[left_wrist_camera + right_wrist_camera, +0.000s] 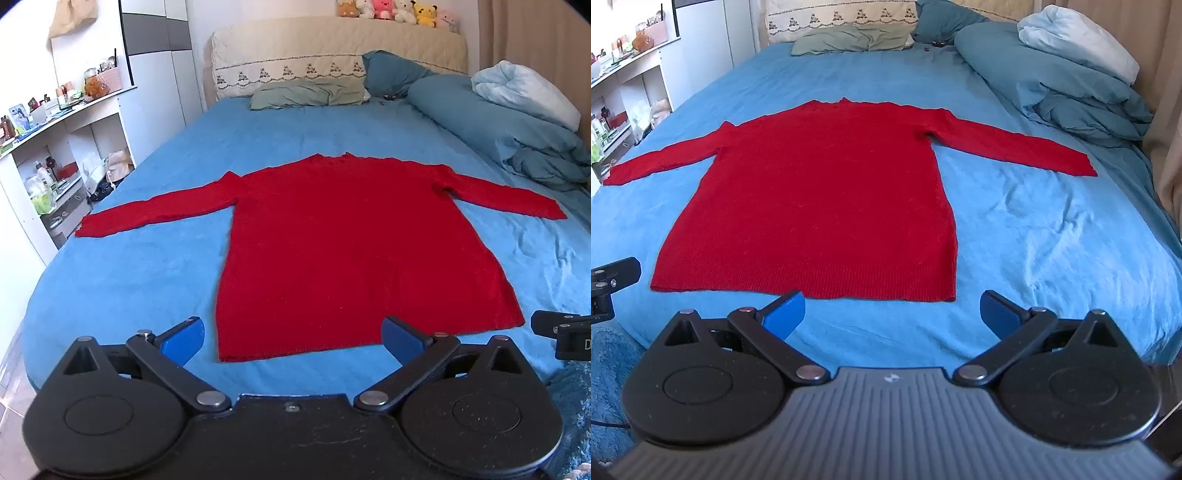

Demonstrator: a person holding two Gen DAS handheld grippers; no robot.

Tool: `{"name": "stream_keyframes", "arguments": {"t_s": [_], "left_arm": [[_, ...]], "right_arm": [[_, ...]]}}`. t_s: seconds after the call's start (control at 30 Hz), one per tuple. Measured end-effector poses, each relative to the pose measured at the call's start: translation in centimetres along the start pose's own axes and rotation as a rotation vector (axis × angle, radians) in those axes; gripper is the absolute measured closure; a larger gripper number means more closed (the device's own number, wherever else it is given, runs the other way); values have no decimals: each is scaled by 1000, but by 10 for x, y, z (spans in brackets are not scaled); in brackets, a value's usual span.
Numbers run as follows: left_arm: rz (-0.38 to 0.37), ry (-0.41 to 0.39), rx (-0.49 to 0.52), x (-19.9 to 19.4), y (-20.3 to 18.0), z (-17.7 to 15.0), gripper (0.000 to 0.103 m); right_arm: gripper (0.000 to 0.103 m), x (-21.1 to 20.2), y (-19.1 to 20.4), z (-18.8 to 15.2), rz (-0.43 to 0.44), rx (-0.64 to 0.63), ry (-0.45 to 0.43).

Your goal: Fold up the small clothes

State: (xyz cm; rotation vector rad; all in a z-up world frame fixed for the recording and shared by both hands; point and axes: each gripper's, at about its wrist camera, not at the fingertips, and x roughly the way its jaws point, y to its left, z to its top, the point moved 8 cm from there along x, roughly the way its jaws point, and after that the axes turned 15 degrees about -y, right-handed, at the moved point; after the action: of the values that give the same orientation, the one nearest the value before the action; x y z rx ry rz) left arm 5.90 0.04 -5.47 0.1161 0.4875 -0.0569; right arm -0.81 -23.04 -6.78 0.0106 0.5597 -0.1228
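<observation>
The red sweater (pixel 343 240) lies flat on the bed (pixel 129 266). Both grippers, left (pixel 293 338) and right (pixel 892 312), are wide and hold nothing. Grab the sleeve at 9 o'clock first and fold it in neatly.

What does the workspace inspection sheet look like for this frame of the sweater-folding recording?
Surface: bed with blue sheet, lightly wrinkled.
Job's things: red sweater lies flat and unfolded, both sleeves spread outward, hem toward the cameras.
Clutter: green pillow, blue duvet and pale blanket piled at the far right of the bed.
Grippers: left hand-held gripper open, empty, near the hem; right hand-held gripper open, empty, near the hem.
Cables: nothing seen on the bed.
Surroundings: white shelving with small items at left; plush toys on the headboard.
</observation>
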Motion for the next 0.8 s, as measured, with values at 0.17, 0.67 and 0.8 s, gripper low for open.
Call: {"name": "stream_keyframes", "arguments": {"t_s": [0.17,0.67,0.8], "left_arm": [[6,-16,1,3,-6,7,0],[-7,-36,-15,-6,1,3,0],[-7,-37,-15,-7,1,2,0]], "right_arm": [[0,-4,-2,1,2,4,1],[0,-7,-1,2,3,7,-8],[0,-9,1,3,4,8,-7]]}}
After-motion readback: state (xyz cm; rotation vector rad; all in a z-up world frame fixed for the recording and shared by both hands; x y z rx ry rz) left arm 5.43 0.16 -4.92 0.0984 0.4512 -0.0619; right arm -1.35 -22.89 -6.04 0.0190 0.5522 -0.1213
